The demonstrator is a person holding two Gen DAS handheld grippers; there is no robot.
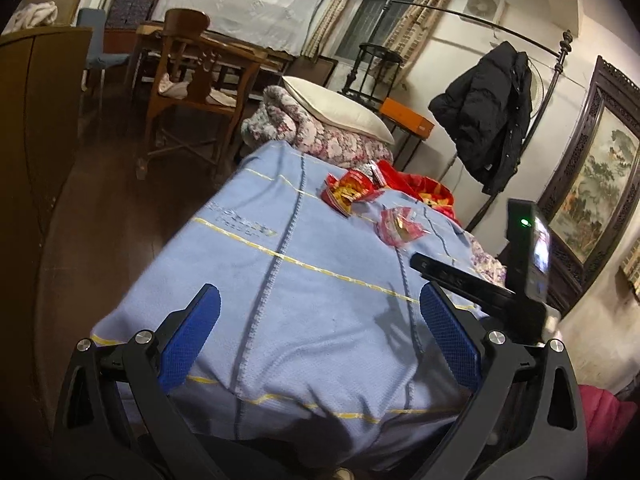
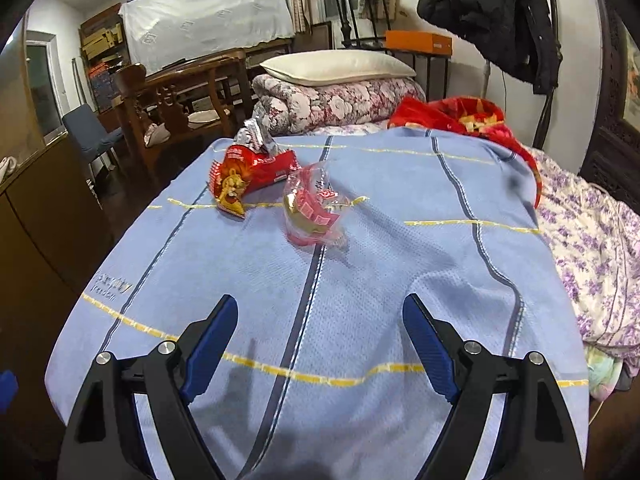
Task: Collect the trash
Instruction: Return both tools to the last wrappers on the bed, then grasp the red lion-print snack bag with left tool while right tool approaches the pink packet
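Note:
A torn red snack bag [image 1: 352, 192] [image 2: 252, 172] with a silver foil inside lies on the blue blanket [image 1: 280, 280] [image 2: 400, 264] that covers the bed. Just beside it sits a crumpled clear wrapper with red print [image 1: 400, 226] [image 2: 316, 208]. My left gripper [image 1: 320, 292] hovers over the near part of the blanket, jaws open and with nothing between them, well short of both wrappers. My right gripper [image 2: 320, 300] is also open and holds nothing, with the clear wrapper straight ahead of it. In the left wrist view its black body [image 1: 480, 288] shows at the right.
A rolled floral quilt [image 2: 340, 100] with a white pillow [image 2: 336, 66] lies at the bed's far end, a red cloth [image 2: 452, 118] beside it. A wooden chair [image 1: 192, 80] stands left of the bed. A black jacket [image 1: 488, 112] hangs at the right.

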